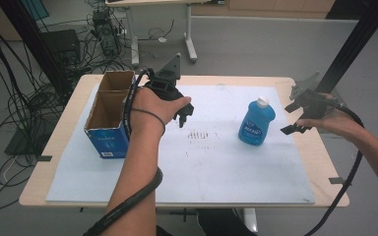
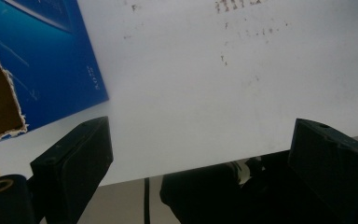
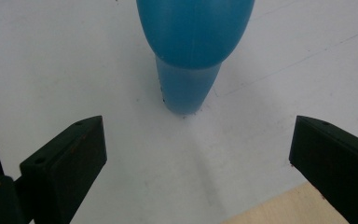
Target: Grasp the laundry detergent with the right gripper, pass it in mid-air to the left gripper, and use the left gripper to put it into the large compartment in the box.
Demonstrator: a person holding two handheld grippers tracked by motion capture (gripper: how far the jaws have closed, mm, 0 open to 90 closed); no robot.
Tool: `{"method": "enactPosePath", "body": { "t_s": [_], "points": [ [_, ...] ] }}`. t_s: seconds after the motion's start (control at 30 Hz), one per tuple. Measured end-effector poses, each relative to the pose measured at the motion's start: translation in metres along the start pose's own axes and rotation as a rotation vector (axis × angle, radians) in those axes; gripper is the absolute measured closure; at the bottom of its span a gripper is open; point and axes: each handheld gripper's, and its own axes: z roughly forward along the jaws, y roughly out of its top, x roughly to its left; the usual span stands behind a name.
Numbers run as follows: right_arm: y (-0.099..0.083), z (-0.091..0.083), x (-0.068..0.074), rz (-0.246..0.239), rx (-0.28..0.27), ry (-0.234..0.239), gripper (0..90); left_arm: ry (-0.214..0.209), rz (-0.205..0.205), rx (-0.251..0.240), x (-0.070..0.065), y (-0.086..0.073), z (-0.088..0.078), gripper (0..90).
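The step in hand appears to be the approach to the blue detergent bottle, which stands upright on the white mat toward the table's right edge; the right gripper hovers just beside it with jaws spread wide and empty. The next move calls for advancing until the jaws straddle the bottle body, then closing. The left gripper, jaws also apart, hangs above the mat near the open cardboard box at the table's left edge
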Motion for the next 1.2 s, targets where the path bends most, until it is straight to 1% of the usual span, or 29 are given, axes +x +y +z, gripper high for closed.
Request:
{"method": "enactPosePath", "body": {
  "t_s": [0.13, 0.17, 0.2, 0.33, 0.47, 0.6, 0.63, 0.67, 0.73, 0.77, 0.8, 0.83, 0.87, 0.9, 1.0, 1.03, 1.1, 1.2],
  "points": [
    [-0.002, 0.011, 0.003, 0.013, -0.03, -0.003, 3.8, 0.001, 0.0, -0.001, 0.001, 0.0, 0.0, 6.8],
    [-0.002, 0.015, 0.005, 0.013, -0.049, -0.007, 4.0, 0.0, -0.003, -0.002, 0.001, 0.0, 0.0, 6.8],
    [-0.002, 0.015, 0.005, 0.013, -0.049, -0.007, 4.0, 0.0, -0.003, -0.003, 0.001, -0.001, 0.0, 6.8],
    [-0.004, 0.024, 0.008, 0.025, -0.083, -0.022, 4.1, 0.003, -0.005, 0.0, 0.003, -0.001, 0.0, 6.8],
    [-0.007, 0.032, 0.009, 0.038, -0.107, -0.038, 3.8, 0.003, -0.01, 0.001, 0.004, -0.002, 0.001, 6.8],
    [-0.01, 0.043, 0.011, 0.053, -0.135, -0.048, 3.6, 0.006, -0.012, 0.005, 0.006, -0.003, 0.003, 6.8],
    [-0.011, 0.049, 0.012, 0.062, -0.137, -0.056, 3.3, 0.006, -0.011, 0.006, 0.006, -0.003, 0.003, 6.8],
    [-0.011, 0.049, 0.012, 0.062, -0.137, -0.056, 3.3, 0.006, -0.01, 0.007, 0.006, -0.003, 0.003, 6.8],
    [-0.012, 0.054, 0.014, 0.067, -0.151, -0.059, 3.4, 0.006, -0.012, 0.006, 0.007, -0.003, 0.004, 6.8],
    [-0.012, 0.059, 0.015, 0.073, -0.162, -0.064, 3.4, 0.007, -0.013, 0.007, 0.007, -0.003, 0.004, 6.7],
    [-0.012, 0.059, 0.015, 0.073, -0.162, -0.064, 3.4, 0.007, -0.013, 0.007, 0.007, -0.003, 0.004, 6.8],
    [-0.012, 0.062, 0.016, 0.071, -0.165, -0.08, 3.0, 0.007, -0.012, 0.008, 0.007, -0.003, 0.004, 6.8],
    [-0.011, 0.064, 0.017, 0.072, -0.172, -0.085, 3.2, 0.008, -0.011, 0.009, 0.007, -0.002, 0.005, 6.8],
    [-0.011, 0.065, 0.018, 0.068, -0.205, -0.086, 3.4, 0.008, -0.011, 0.01, 0.007, -0.002, 0.005, 6.7],
    [-0.012, 0.069, 0.019, 0.081, -0.218, -0.095, 3.4, 0.009, -0.012, 0.012, 0.008, -0.002, 0.005, 6.7],
    [-0.014, 0.072, 0.02, 0.081, -0.232, -0.106, 3.2, 0.01, -0.012, 0.012, 0.008, -0.002, 0.005, 6.7],
    [-0.016, 0.075, 0.02, 0.086, -0.244, -0.109, 3.5, 0.011, -0.015, 0.012, 0.009, -0.003, 0.006, 6.7],
    [-0.02, 0.079, 0.02, 0.101, -0.278, -0.126, 2.9, 0.012, -0.018, 0.011, 0.009, -0.002, 0.006, 6.7]
  ]
}}
